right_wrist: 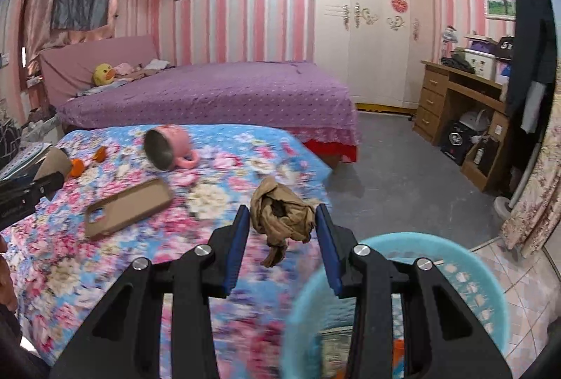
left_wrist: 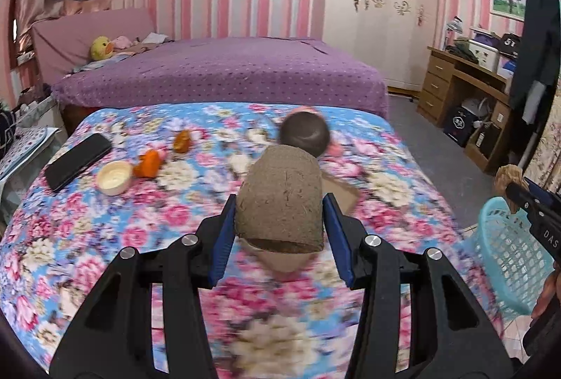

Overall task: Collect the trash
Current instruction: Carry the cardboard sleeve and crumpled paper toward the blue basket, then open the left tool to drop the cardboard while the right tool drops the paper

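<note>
Fingers of the left gripper [left_wrist: 278,221] clamp a brown paper cup [left_wrist: 278,200]; the right gripper [right_wrist: 282,235] pinches crumpled brown paper [right_wrist: 282,215]. Both are mid-carry, probably. Next, each must reach over the blue basket [right_wrist: 491,277], below-right of the right fingers, and release.

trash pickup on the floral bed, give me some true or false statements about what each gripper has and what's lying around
1. The left gripper is shut on a cardboard tube. True.
2. The right gripper is empty. False: its jaws clamp a crumpled brown paper wad.
3. The blue basket sits on the purple bed. False: it stands beside the floral bed, under the right gripper.
4. A pink mug lies on its side on the floral bed. True.
5. The brown phone case is already in the basket. False: it lies on the floral bed.
</note>
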{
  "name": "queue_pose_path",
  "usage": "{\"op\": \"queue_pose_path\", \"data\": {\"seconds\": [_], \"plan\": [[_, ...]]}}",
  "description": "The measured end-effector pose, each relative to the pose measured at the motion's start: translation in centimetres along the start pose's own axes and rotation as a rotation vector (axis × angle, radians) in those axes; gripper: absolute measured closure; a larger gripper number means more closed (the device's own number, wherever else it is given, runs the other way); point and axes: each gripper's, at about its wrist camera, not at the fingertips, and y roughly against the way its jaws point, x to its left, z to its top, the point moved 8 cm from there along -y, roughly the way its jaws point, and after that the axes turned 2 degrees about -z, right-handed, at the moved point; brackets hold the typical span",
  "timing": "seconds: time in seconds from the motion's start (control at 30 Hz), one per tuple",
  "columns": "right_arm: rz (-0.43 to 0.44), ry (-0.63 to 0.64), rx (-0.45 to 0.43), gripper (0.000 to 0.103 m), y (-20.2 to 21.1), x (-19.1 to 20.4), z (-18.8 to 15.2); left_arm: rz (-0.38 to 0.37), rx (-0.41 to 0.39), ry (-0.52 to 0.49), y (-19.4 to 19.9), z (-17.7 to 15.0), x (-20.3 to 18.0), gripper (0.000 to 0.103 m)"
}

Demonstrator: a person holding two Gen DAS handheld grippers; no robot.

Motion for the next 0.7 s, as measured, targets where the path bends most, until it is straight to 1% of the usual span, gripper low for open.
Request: {"op": "queue_pose_path", "data": {"seconds": [0.2,0.3,0.4,0.53,0.63,0.7], "plan": [[-0.061,-0.032,-0.007,0.064,0.7,-6.0,-0.6,-0.046,-0.027,-0.021,0.3,-0.2,-5.8,0.056],[-0.092,-0.036,-0.011,0.064,1.3,-8.5,-1.1,-0.068,-0.046,-0.059,0.6,-0.3,-9.2,0.055],[-0.126,-0.065,-0.012,0.064,1.9,-11.2,-1.8,-0.095,-0.059,-0.084,0.8,-0.5,-11.8,0.055],[-0.149,-0.084,-0.014,0.064,2.3,-14.0,-2.8,-0.158,-0.047,-0.124,0.5,-1.8,-15.8,0.055],[-0.161,-0.052,-0.008,0.064,2.4,-15.2,-3.6,-0.201,-0.019,-0.166,-0.2,-3.4,-19.0,0.055],[-0.163,-0.057,-0.005,0.064,2.6,-16.0,-3.9,-0.224,-0.007,-0.187,-0.5,-4.2,-20.9,0.055]]}}
